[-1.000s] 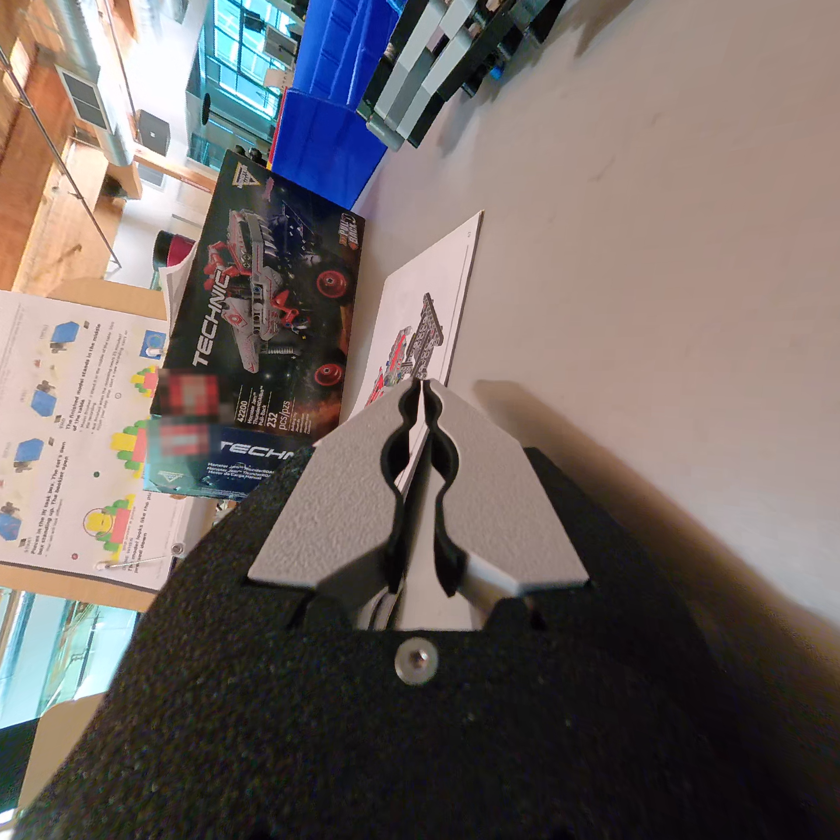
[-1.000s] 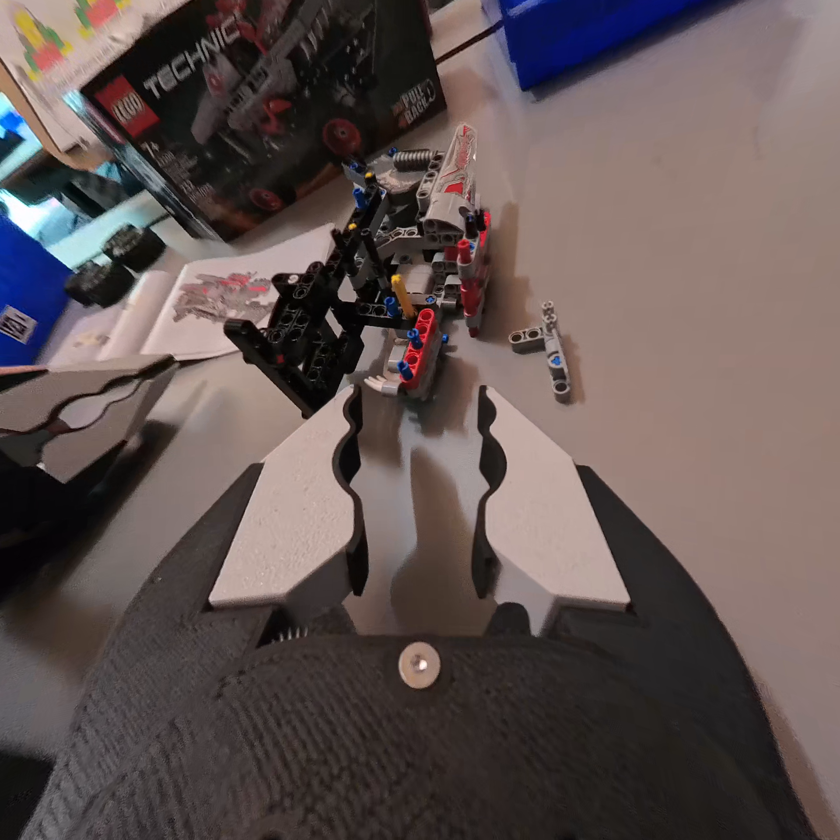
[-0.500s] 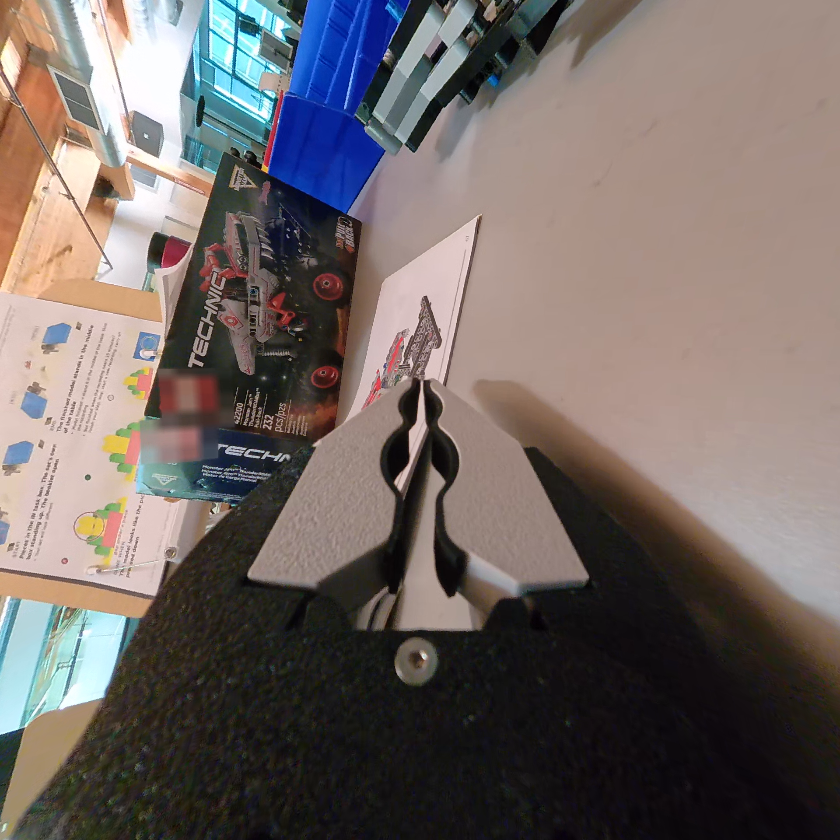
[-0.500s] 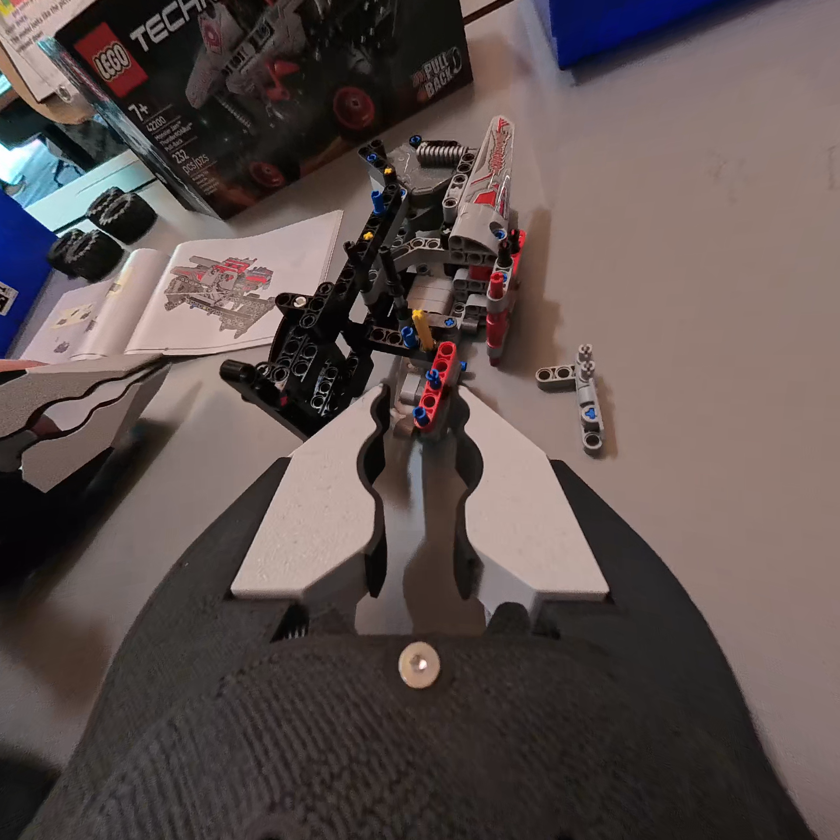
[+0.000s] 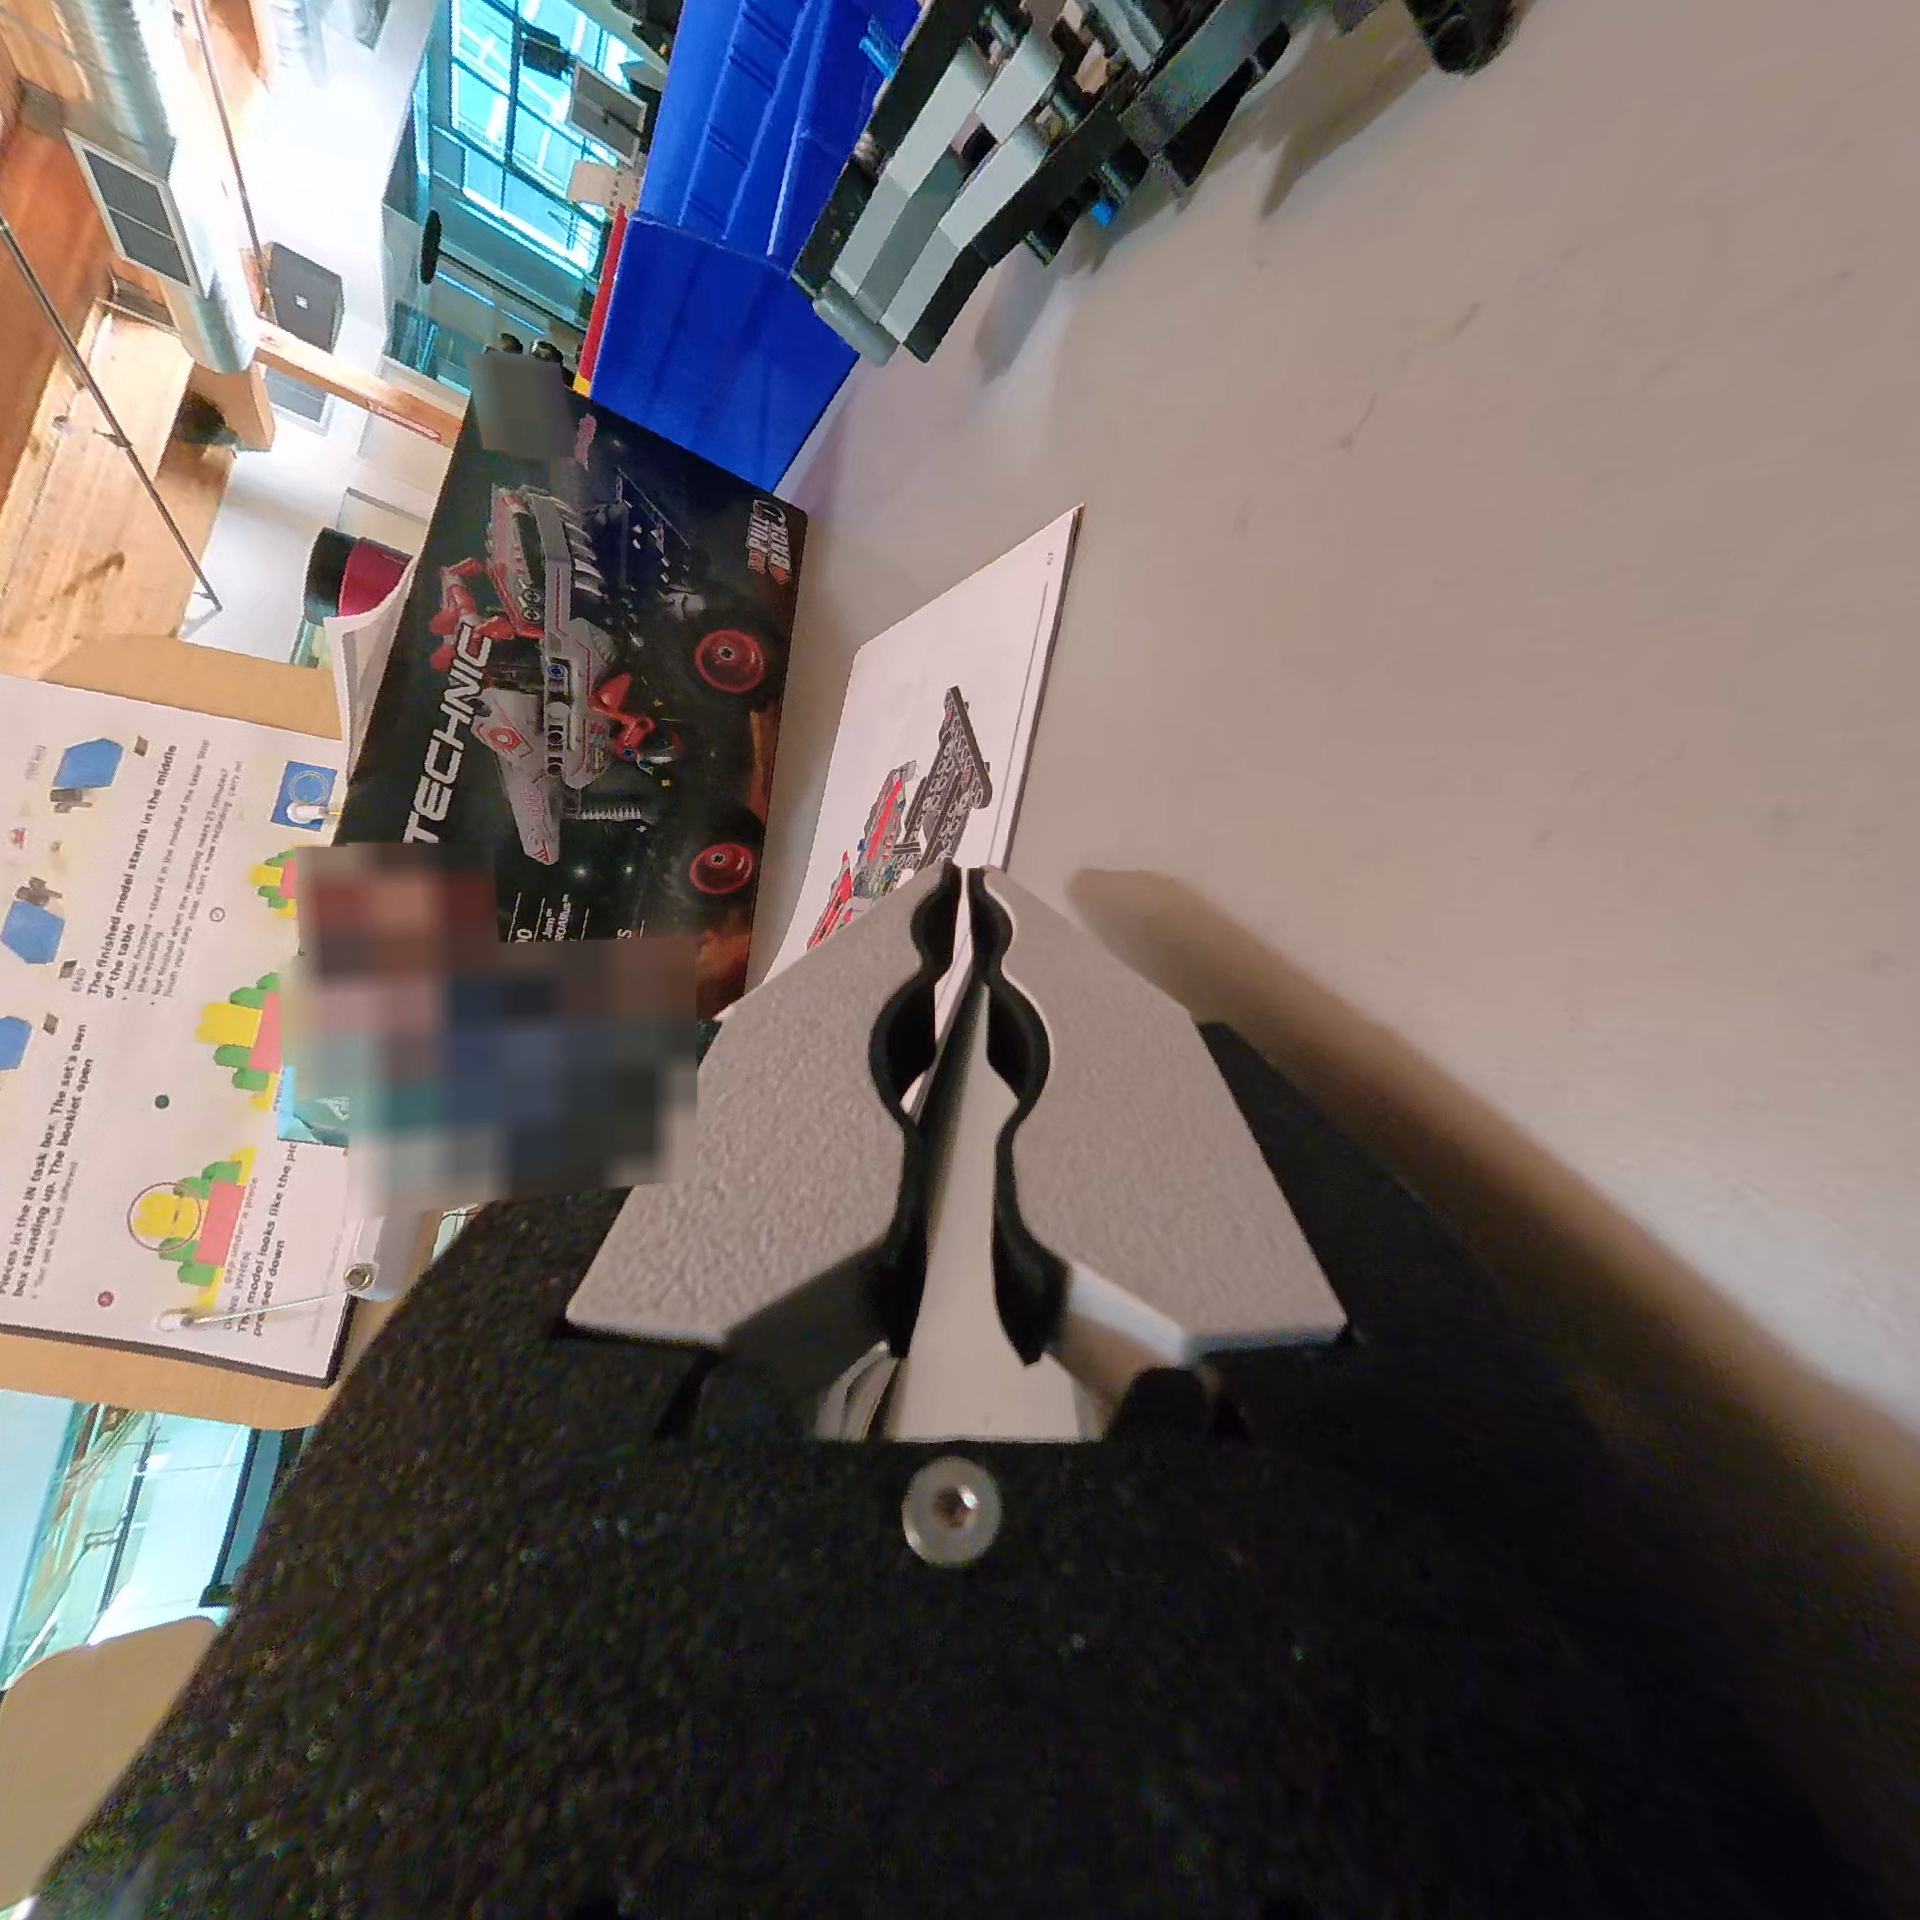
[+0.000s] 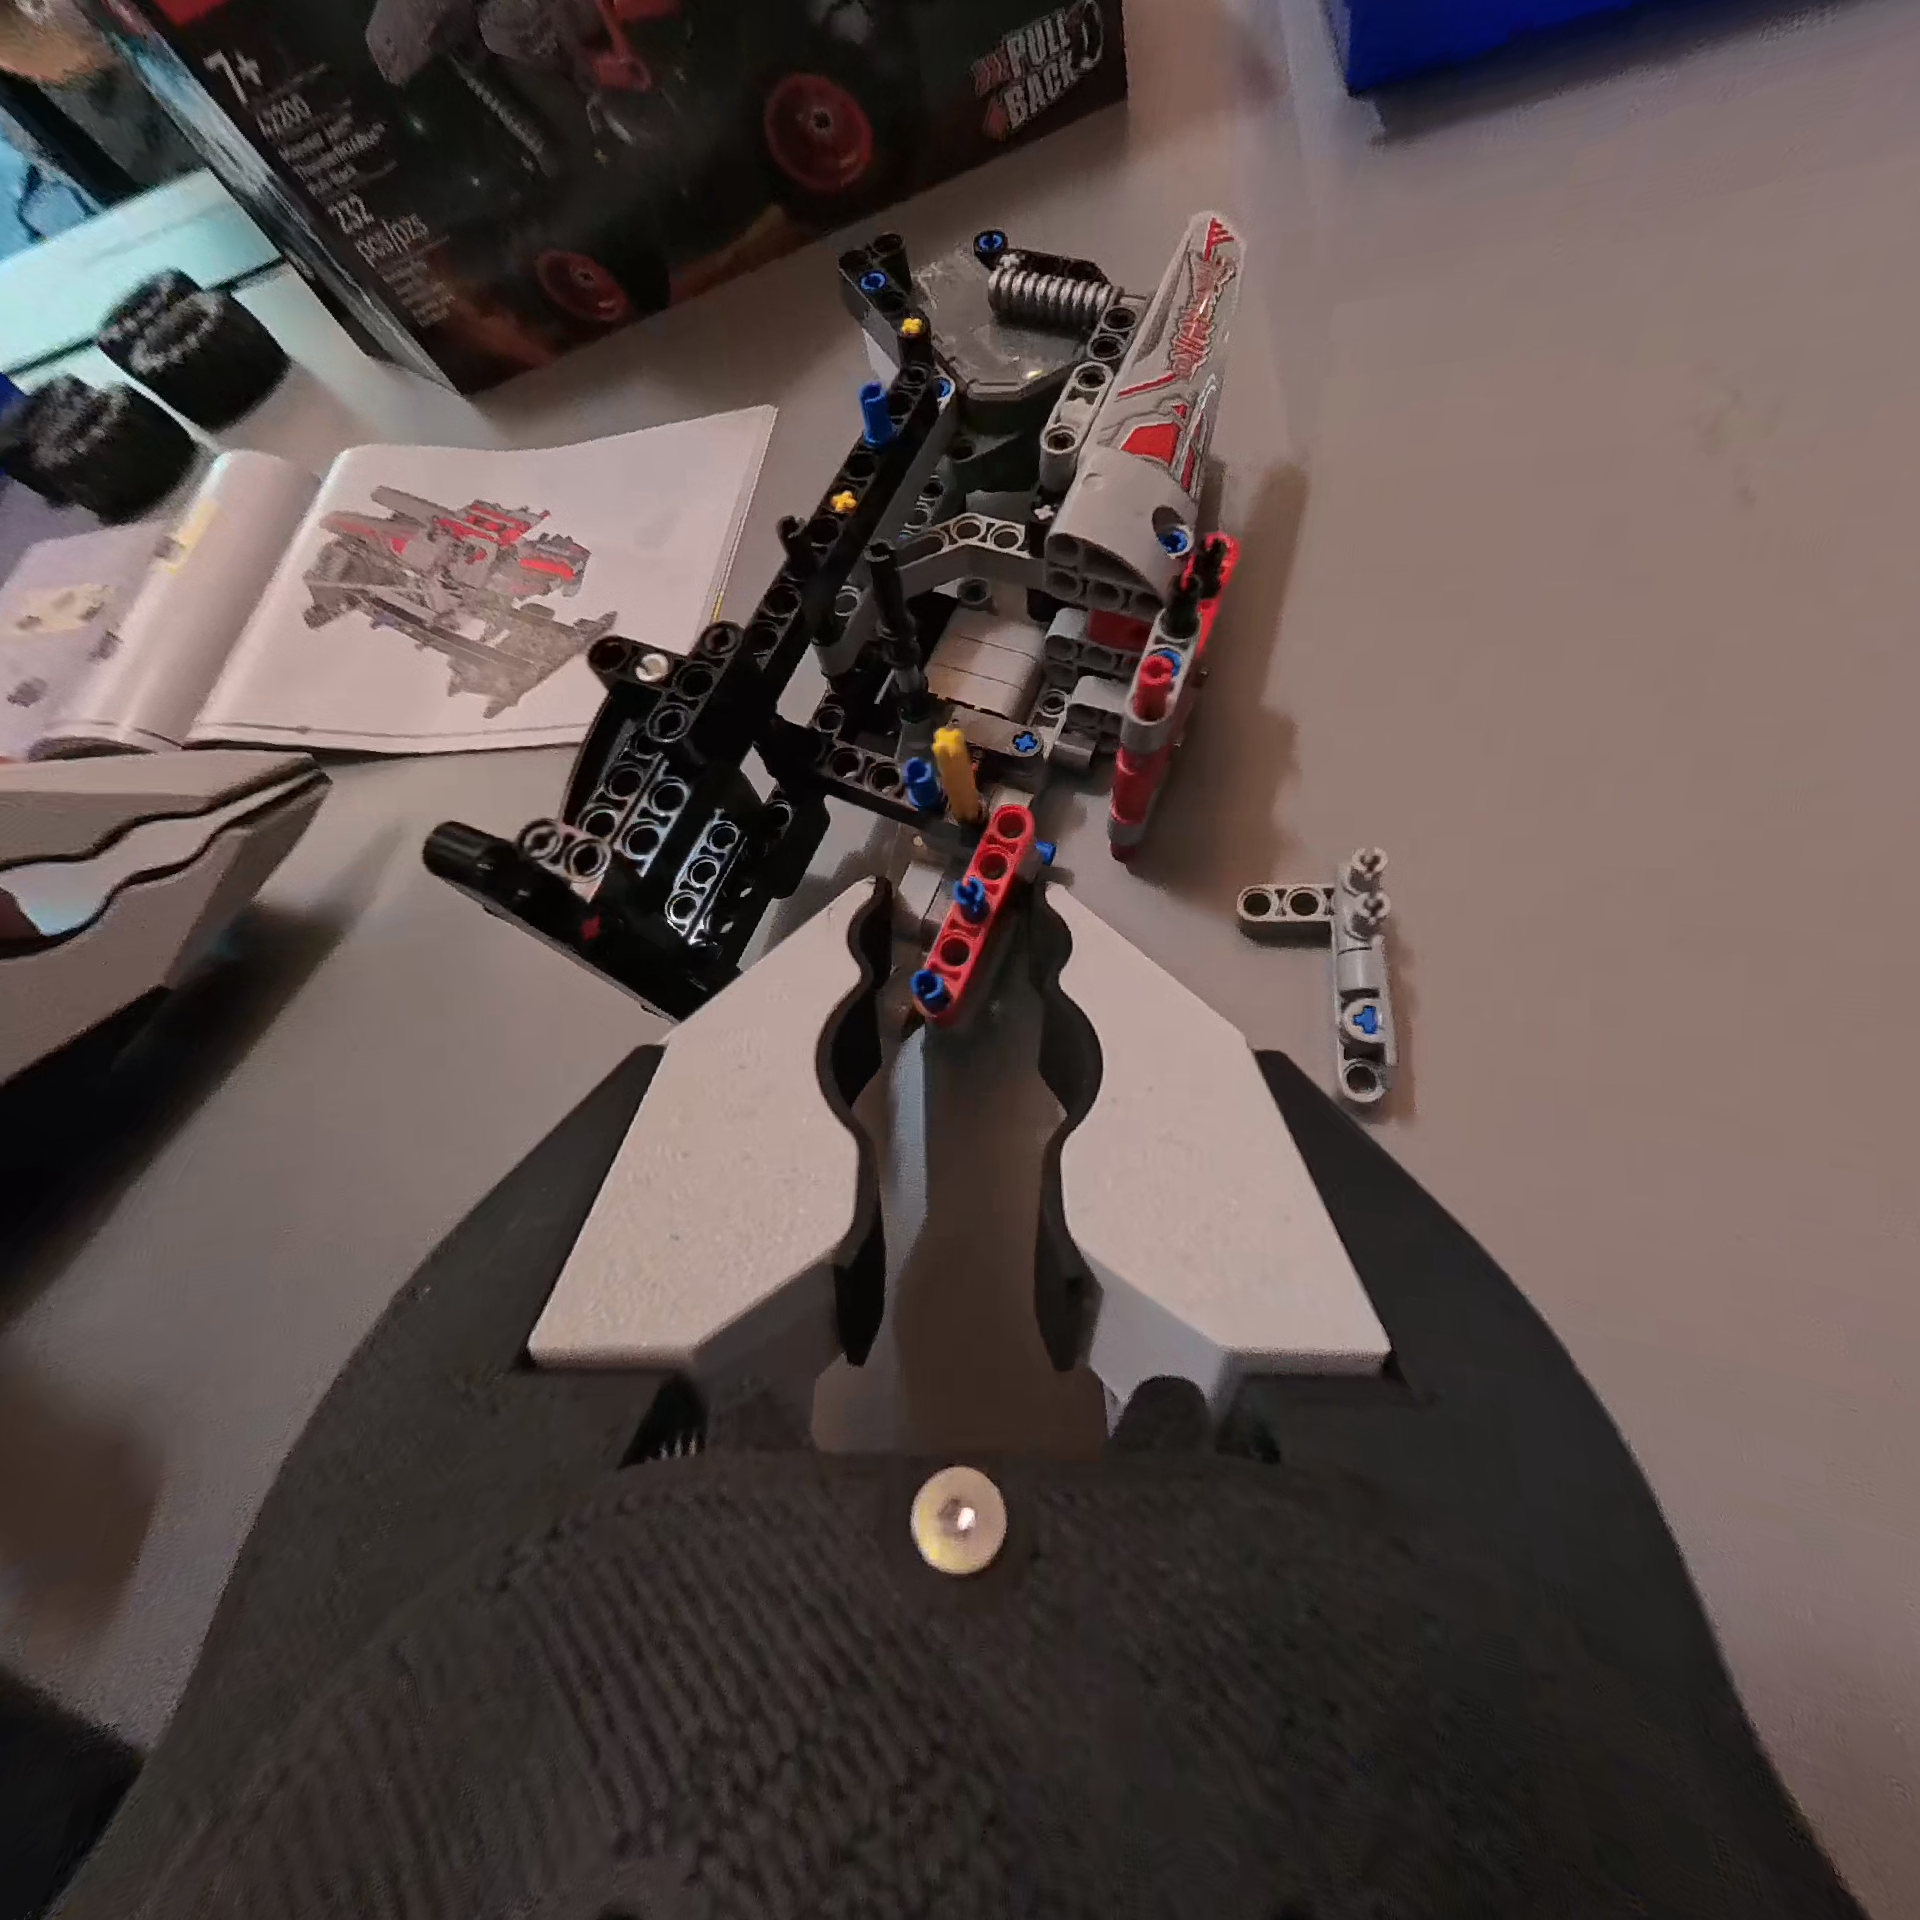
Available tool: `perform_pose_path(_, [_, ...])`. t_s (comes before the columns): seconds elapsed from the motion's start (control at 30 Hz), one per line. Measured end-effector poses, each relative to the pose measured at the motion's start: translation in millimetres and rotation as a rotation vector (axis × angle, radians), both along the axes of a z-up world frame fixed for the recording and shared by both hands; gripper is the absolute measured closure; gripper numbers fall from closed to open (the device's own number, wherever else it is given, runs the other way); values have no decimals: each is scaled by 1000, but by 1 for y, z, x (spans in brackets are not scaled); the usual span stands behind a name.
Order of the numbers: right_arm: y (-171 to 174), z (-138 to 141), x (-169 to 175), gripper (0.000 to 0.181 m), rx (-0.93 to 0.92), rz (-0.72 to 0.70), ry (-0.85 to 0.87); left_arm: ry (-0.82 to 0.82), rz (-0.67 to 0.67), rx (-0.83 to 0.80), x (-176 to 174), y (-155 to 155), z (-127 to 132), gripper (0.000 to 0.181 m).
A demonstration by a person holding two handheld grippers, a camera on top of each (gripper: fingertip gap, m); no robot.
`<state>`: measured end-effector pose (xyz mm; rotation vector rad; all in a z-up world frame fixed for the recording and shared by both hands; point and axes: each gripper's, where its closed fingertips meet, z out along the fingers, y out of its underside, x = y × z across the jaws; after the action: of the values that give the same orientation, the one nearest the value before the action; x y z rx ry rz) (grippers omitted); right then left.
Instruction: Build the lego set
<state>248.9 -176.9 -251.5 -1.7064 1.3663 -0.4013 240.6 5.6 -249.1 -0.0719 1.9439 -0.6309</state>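
Note:
The partly built lego truck point(image 6: 1039, 582), black, grey and red, lies on the grey table point(image 6: 1558, 520) in the right wrist view. My right gripper point(image 6: 964, 900) is partly open, with its fingertips on either side of a red beam point(image 6: 987, 883) at the model's near end; I cannot tell whether they touch it. A loose grey piece point(image 6: 1351, 956) lies to the model's right. My left gripper point(image 5: 961, 883) is shut and empty, lying low over the table and pointing at the open instruction booklet point(image 5: 956, 727). It also shows at the left edge of the right wrist view point(image 6: 156, 831).
The set's black box point(image 6: 623, 156) stands behind the model and the booklet point(image 6: 499, 582). Two black tyres point(image 6: 187, 343) lie at the far left. Blue bins point(image 5: 717, 343) and grey and black racks point(image 5: 987, 177) stand at the table's far end. A printed sheet point(image 5: 135, 987) hangs on cardboard. Across from one pair of fingers to the other is roughly 20 cm. The loose grey piece point(image 6: 1351, 956) lies around 5 cm away from my right fingertips.
My right gripper has moved forward to the model and its jaws have narrowed; the red beam now sits between its tips. My left gripper has stayed shut and hardly moved.

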Motion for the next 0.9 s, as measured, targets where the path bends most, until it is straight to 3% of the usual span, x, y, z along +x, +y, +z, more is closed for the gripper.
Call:
perform_pose_path(0.13, [-3,7,3,158,-178,44,-112,-2,0,-15,0,-1,3,181])
perform_pose_path(0.33, [-6,29,8,174,-807,231,-461,-22,-32,-58,-2,-12,13,181])
perform_pose_path(0.63, [10,43,3,175,-962,285,-706,-22,-104,-56,-1,-34,33,178])
perform_pose_path(0.9, [38,53,-16,176,-1348,341,-1043,133,-228,-249,18,-70,78,173])
